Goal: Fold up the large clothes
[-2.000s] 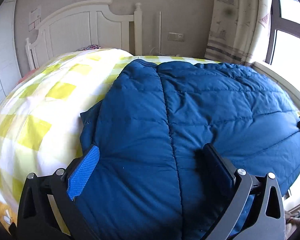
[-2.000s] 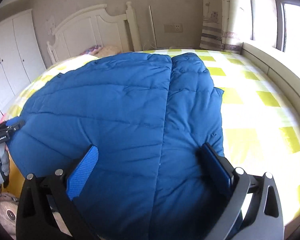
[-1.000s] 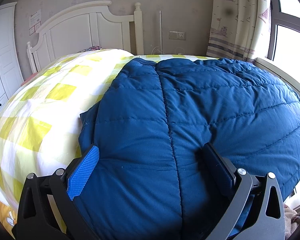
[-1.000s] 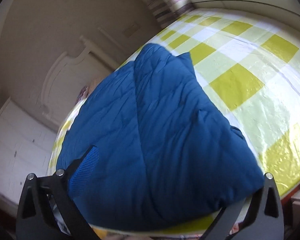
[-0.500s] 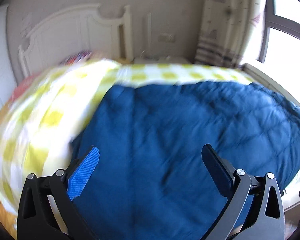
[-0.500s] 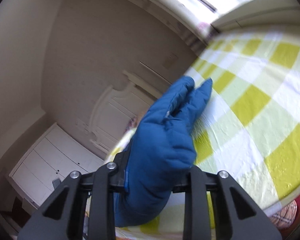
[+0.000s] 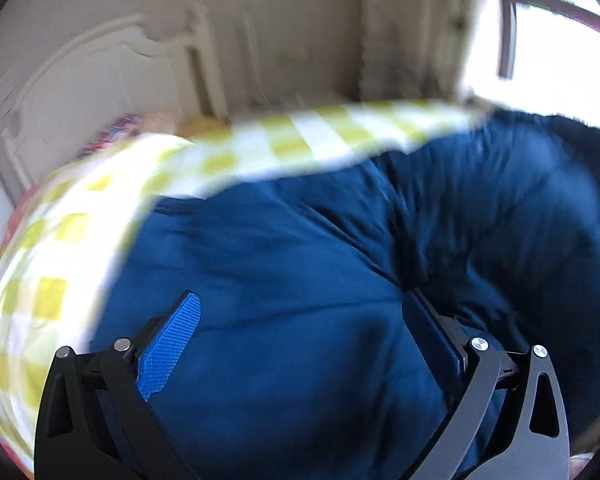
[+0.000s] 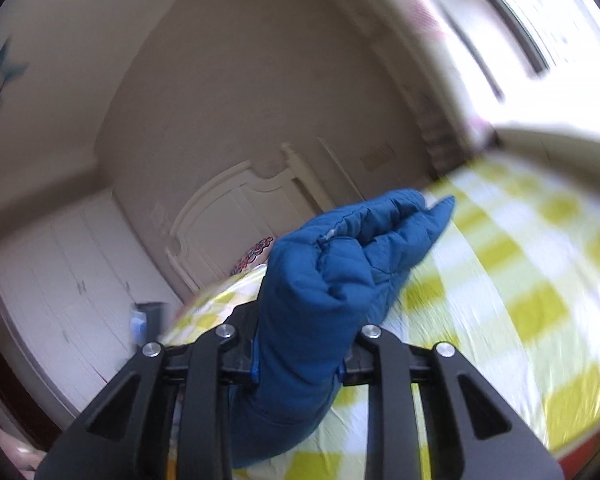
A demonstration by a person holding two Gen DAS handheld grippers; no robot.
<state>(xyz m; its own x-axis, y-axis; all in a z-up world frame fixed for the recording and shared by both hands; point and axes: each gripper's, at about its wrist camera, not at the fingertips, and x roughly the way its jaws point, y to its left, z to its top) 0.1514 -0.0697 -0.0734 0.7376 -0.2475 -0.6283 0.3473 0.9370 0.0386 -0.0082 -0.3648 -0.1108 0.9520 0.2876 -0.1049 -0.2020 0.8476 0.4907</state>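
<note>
A large blue quilted jacket (image 7: 300,248) lies spread on the bed and fills most of the left wrist view. Its right side is bunched and raised. My left gripper (image 7: 300,320) hovers just over the near part of the jacket, its fingers (image 7: 170,344) wide apart and open. In the right wrist view my right gripper (image 8: 300,344) is shut on a thick fold of the jacket (image 8: 332,272). That fold is held up above the bed and hides the pads. Both views are blurred by motion.
The bed has a yellow-and-white checked sheet (image 8: 520,280). A white headboard (image 8: 228,208) stands at its far end, with white wardrobe doors (image 8: 60,280) to the left. A curtain (image 7: 412,32) and a bright window (image 7: 548,40) lie on the right side.
My right gripper went from wide open over the jacket to shut on its edge, then rose and rolled with the fold. The left gripper lifted and stayed open; the jacket's right side bunched.
</note>
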